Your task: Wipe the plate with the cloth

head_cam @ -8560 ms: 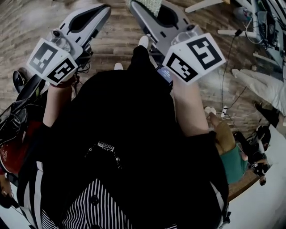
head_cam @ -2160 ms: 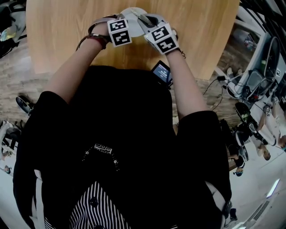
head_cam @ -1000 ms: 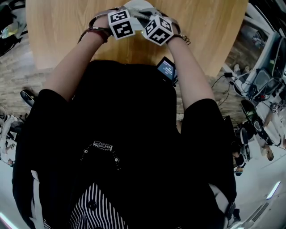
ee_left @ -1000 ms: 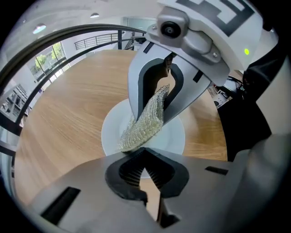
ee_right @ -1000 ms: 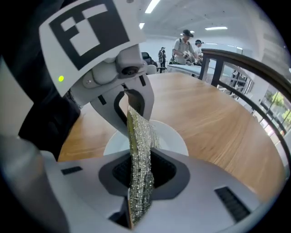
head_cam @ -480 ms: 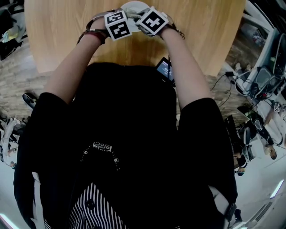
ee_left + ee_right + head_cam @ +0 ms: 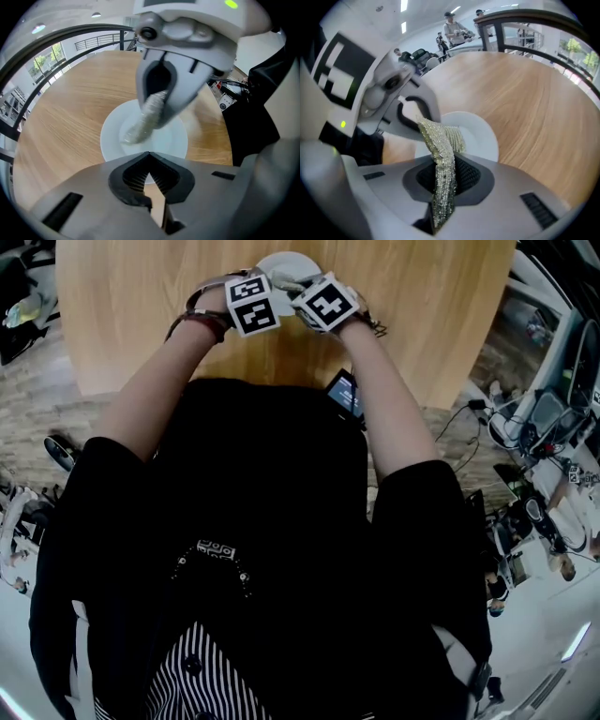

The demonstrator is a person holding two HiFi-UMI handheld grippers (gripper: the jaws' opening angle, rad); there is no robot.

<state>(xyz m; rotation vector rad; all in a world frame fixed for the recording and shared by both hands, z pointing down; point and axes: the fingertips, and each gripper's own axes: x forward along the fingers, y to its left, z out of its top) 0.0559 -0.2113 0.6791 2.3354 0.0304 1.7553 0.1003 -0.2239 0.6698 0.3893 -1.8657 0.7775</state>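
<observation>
Pinching cloth (image 7: 440, 140), right claw (image 7: 443, 177) above plate (image 7: 482, 136)

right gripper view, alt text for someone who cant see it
The right gripper has its jaws shut on a sparkly pale cloth, which stands up over a white plate on a wooden table. The left gripper meets the plate's rim at the left.

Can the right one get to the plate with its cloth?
Probably yes: the right hand-held gripper sits just over the plate, the cloth hanging onto it, nothing between.
</observation>
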